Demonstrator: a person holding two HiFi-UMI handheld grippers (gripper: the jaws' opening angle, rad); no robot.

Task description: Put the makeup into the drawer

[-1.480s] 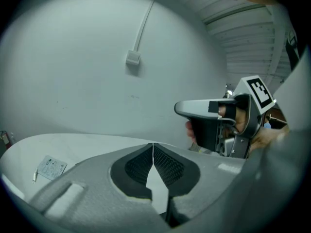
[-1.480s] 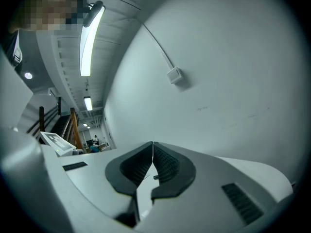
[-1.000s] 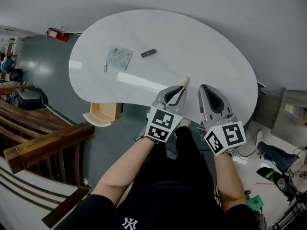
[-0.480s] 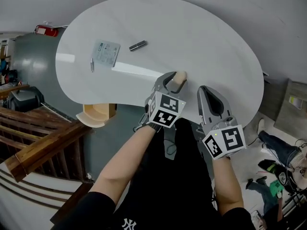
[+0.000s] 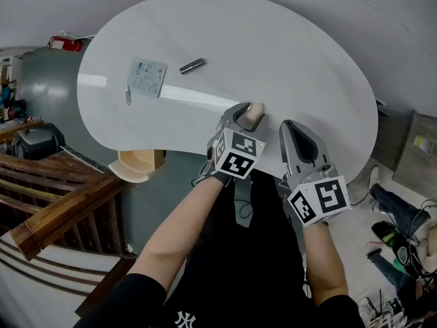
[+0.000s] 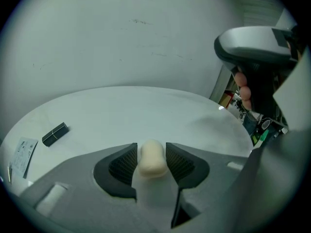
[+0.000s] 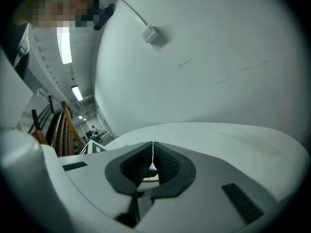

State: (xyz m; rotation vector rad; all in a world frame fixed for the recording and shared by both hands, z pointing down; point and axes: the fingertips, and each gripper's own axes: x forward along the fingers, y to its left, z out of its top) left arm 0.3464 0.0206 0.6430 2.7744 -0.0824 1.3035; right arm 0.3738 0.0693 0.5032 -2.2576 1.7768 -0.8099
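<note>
beige sponge (image 6: 152, 159) stands upright on the white bench (image 5: 287, 53), near its front edge, between the left gripper (image 5: 248, 114) jaws (apart, having just been opening). right gripper (image 7: 152, 152) beside it: jaws together, nothing between them. dark tube (image 5: 192, 65) and packet (image 5: 146, 77) lie well apart from the sponge.

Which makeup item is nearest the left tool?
Cream egg-shaped sponge, between the left tool's jaws, which have just been opening; dark tube, pale packet and silver stick lie far off.

Beige sponge (image 6: 152, 161) upright between left gripper (image 6: 151, 147) fingers (image 6: 127, 166), just opened; white table (image 6: 121, 113) beneath.
</note>
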